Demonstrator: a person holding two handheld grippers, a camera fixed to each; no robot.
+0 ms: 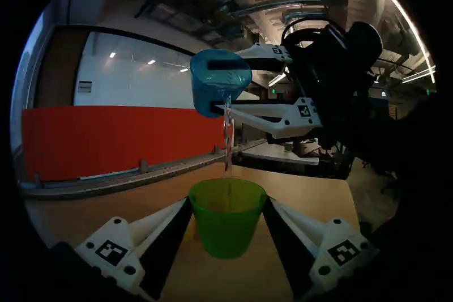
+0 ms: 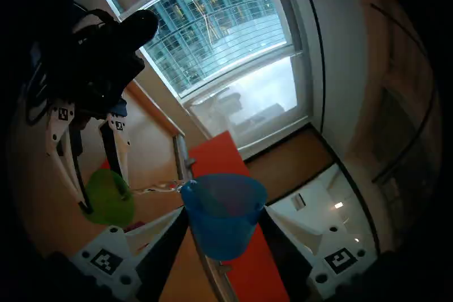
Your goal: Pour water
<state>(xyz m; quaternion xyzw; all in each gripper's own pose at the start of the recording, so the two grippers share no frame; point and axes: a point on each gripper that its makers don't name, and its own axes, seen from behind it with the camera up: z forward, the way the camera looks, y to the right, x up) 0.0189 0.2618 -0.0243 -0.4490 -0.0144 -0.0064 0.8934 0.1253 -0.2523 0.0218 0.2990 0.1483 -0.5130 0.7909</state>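
A green cup [image 1: 227, 228] stands upright on the wooden table [image 1: 308, 191], and my left gripper [image 1: 227, 204] is shut on it. Above it, tilted toward me, is a blue cup [image 1: 218, 81] with my right gripper [image 1: 229, 82] shut on it. A thin stream of water [image 1: 227, 137] falls from the blue cup's lip into the green one. In the right gripper view the blue cup [image 2: 225, 220] sits between the right gripper [image 2: 225, 211] fingers. There the water [image 2: 158, 187] runs left to the green cup [image 2: 109, 197], held by the left gripper [image 2: 107, 199].
An orange partition [image 1: 113, 137] and a grey rail [image 1: 141, 169] run along the table's far edge. A dark gloved hand [image 1: 345, 58] holds the right gripper. A large window [image 2: 226, 30] fills the wall beyond. The table's right edge [image 1: 351, 205] drops off to the floor.
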